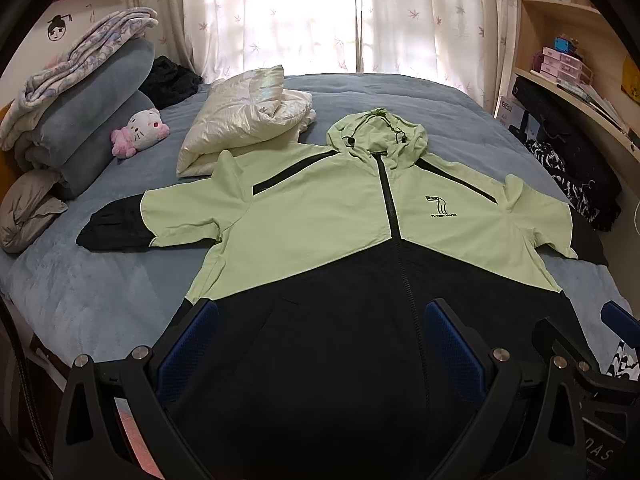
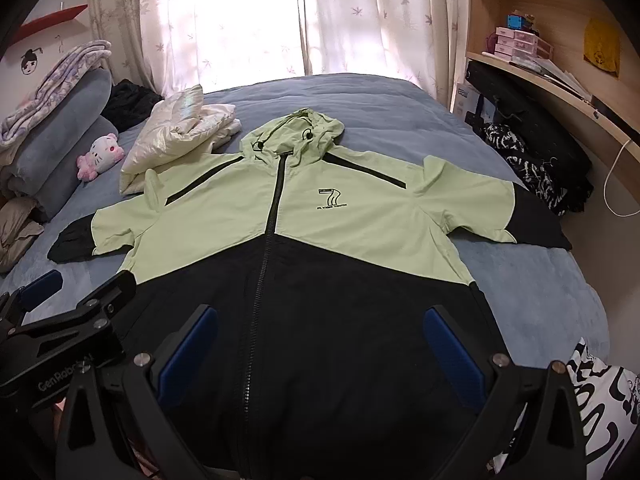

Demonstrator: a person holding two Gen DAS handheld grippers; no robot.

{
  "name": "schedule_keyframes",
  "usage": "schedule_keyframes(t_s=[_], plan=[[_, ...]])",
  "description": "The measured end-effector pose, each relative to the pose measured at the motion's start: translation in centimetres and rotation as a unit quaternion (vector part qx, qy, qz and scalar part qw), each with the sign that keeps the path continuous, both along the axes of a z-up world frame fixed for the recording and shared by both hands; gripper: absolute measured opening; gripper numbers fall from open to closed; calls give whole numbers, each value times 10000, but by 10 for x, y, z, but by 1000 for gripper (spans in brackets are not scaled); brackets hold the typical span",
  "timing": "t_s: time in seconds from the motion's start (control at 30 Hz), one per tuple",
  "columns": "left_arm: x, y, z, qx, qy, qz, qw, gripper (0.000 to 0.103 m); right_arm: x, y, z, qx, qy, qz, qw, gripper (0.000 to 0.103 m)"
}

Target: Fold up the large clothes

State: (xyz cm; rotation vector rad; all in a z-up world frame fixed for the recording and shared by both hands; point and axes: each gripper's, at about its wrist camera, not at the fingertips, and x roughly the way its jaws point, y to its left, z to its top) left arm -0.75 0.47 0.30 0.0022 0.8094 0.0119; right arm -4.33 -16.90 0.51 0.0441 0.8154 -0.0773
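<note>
Jacket laid flat, first fold to come

Jacket (image 1: 320,216) lies face up on the blue bedspread (image 1: 100,300), zipped, hood toward the curtains, both sleeves spread out to the sides and the black hem nearest us. We hold the left gripper (image 1: 320,344) and the right gripper (image 2: 320,344) side by side above the hem, both tilted down at the cloth, jaws wide apart, nothing between the blue pads and nothing touched as far as we can see.

We judge the step in hand to be the first sleeve fold, not yet begun. To do it well, we take each sleeve at its black cuff (image 1: 116,228), pinching only the sleeve layers and not the bedspread beneath, and carry it across the chest so its edge runs parallel to the zip (image 1: 390,208). We keep the cloth low and taut as it travels, since this thin shell fabric will likely slide and billow.

On the left side, the folded white jacket (image 1: 244,120) lies just beside the shoulder, so we lift clear of it. We smooth the hood flat before any lengthwise fold.
</note>
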Motion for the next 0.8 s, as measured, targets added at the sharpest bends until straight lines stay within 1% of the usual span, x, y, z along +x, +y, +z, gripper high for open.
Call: schedule_keyframes(t_s=[0.17, 0.8], plan=[[-1, -3, 0, 18, -10, -30, 10000, 102, 0, -5, 1, -12, -21, -57, 10000, 103], [-4, -13, 1, 99, -21, -109, 9999, 102, 0, -17, -6, 274, 100, -106, 9995, 103]])
